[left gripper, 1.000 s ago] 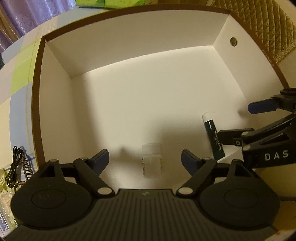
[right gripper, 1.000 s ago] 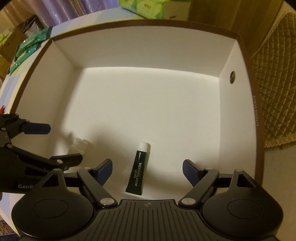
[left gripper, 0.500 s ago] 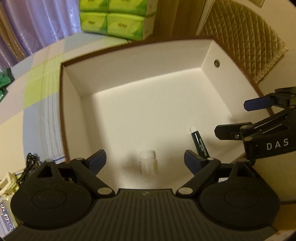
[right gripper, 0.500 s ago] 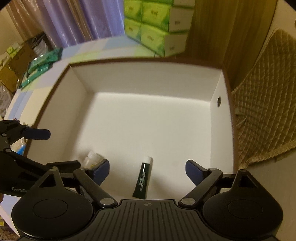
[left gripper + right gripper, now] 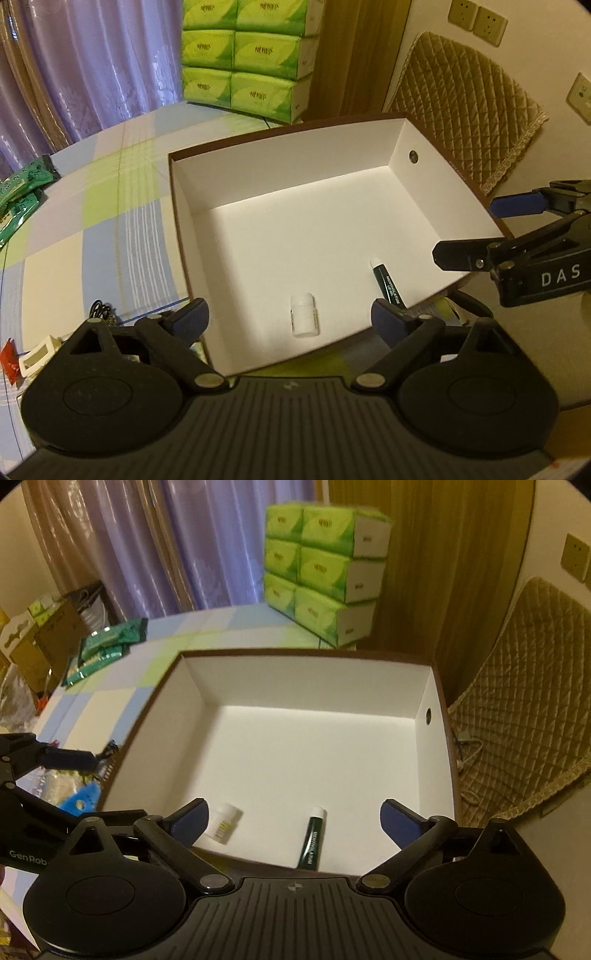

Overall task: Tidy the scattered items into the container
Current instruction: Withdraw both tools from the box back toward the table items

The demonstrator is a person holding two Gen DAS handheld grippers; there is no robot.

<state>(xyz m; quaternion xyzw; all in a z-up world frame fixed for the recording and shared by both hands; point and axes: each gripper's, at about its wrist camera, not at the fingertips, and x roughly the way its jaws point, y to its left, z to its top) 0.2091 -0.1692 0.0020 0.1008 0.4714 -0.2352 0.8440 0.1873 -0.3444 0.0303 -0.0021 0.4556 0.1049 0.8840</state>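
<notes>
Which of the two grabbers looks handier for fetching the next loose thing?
Probably the left gripper: its jaws are open and empty, and the loose clutter, like the blue item, lies beside the box on its side. The right gripper is also empty.

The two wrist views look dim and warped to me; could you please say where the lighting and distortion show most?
Left wrist view: warm yellowish light, shadow over the near floor of the box, rim bowed by fisheye. Right wrist view: tissue packs slightly blurred, dark corners.

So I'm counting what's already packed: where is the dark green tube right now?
The dark green tube lies flat on the floor of the white box, by its near wall, with the small white bottle to its left in the right wrist view.
</notes>
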